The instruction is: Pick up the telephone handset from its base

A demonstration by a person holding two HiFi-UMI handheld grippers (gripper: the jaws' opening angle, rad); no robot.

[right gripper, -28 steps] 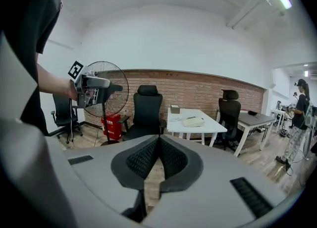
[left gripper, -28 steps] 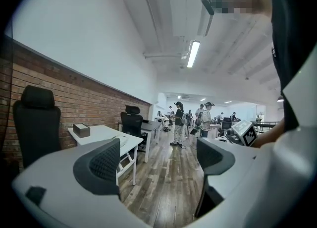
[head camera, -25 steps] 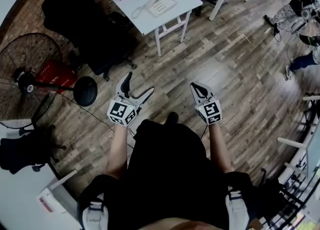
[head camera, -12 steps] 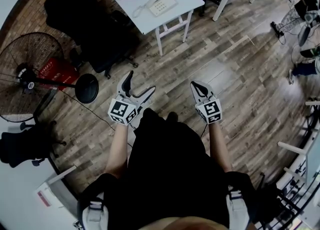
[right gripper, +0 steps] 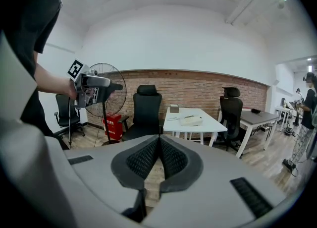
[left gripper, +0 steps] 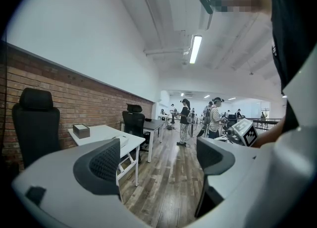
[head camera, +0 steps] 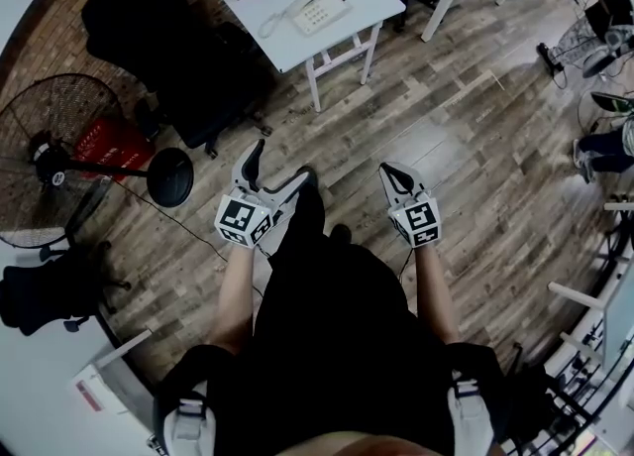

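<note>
We can't make out any readable text anywhere; the telephone (head camera: 319,10) keypad is way too small for us to read.

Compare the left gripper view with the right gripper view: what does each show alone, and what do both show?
Only the left gripper view: people standing far down the room, and the left gripper open. Only the right gripper view: a fan, a red box, and the right gripper shut on nothing. Both: the white table, the brick wall and black chairs.
</note>
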